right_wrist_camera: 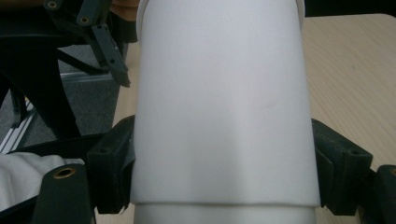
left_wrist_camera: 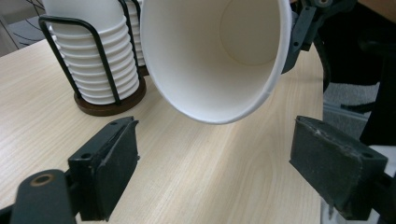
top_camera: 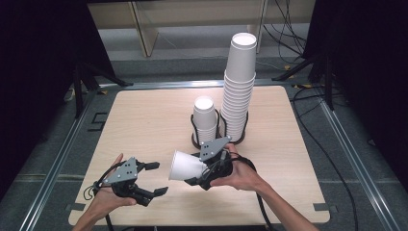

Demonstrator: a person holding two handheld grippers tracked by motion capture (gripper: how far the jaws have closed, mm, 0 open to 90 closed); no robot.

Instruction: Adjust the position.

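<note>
2 hand-held black two-jaw grippers low in the high view, over a pale wooden table (top_camera: 144, 115) with rounded corners. Right gripper (top_camera: 192, 174) at lower centre, jaws clamped on a white paper cup (top_camera: 185, 166) lying sideways, open mouth turned toward the left of the frame, base end between the pads. Same white paper cup (right_wrist_camera: 219, 107) across the middle of the right gripper view, a black pad pressed against each flank, left (right_wrist_camera: 114, 163) and right (right_wrist_camera: 338, 163). Left gripper (top_camera: 156, 178) at lower left of the high view, jaws apart with nothing between them, tips pointing toward the cup's mouth, near it but not touching. Open mouth of the white paper cup (left_wrist_camera: 215, 60) at upper centre of the left gripper view, rim above the gap between the 2 black pads (left_wrist_camera: 107, 172), clear of both. Behind, at centre of the high view, 2 black wire cup holders on dark round bases, side by side: short stack of white paper cups (top_camera: 205, 120) in the left one, tall stack of white paper cups (top_camera: 239, 86) in the right one, rising well above its holder. Short stack (left_wrist_camera: 100, 56) also at upper left of the left gripper view, ringed by wire (left_wrist_camera: 100, 65).
</note>
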